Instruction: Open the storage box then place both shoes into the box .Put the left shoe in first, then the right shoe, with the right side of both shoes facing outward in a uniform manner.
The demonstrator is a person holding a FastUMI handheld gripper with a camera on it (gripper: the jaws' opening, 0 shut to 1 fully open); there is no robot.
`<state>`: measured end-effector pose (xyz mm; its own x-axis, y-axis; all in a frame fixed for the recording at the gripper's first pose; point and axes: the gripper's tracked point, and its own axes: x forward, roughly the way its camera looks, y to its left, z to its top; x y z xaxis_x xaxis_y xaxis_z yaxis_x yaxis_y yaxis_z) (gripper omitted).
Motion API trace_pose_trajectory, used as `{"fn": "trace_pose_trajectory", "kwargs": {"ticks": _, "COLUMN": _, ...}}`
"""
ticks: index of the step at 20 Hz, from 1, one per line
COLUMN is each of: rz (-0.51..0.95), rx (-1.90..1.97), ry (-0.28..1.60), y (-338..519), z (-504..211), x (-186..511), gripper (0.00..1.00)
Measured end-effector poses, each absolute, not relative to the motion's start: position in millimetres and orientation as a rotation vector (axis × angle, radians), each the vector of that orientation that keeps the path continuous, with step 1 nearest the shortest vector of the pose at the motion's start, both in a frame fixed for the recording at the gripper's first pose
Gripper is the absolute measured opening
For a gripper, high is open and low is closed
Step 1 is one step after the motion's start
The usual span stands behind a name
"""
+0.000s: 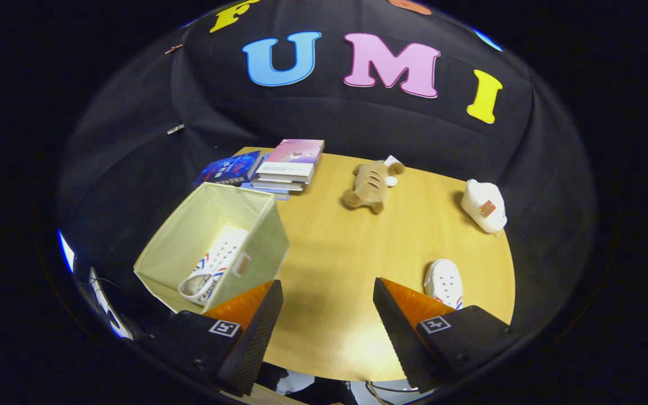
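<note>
Nearest me, my gripper [328, 306] hangs wide open over the bare tabletop [329, 253], holding nothing. One white shoe [214, 267] already lies inside the open storage box [262, 247], just ahead of the left finger. The second shoe [445, 282] rests on the tabletop, just beyond the right finger. It looks light and rubbery; I would pinch its side wall near the heel.

Second shoe [444, 283] (heel behind claw [328, 326] finger)
</note>
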<state>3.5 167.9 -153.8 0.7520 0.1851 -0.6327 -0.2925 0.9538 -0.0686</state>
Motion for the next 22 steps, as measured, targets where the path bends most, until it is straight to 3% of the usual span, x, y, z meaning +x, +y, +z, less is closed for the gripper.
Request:
{"fn": "trace_pose_trajectory", "kwargs": {"ticks": 13, "rz": 0.087, "rx": -0.119, "ry": 0.809, "y": -55, "z": -227, "x": 31, "gripper": 0.99}}
{"fn": "trace_pose_trajectory", "kwargs": {"ticks": 22, "rz": 0.066, "rx": -0.094, "ry": 0.987, "y": -99, "z": -309, "x": 43, "gripper": 0.99}}
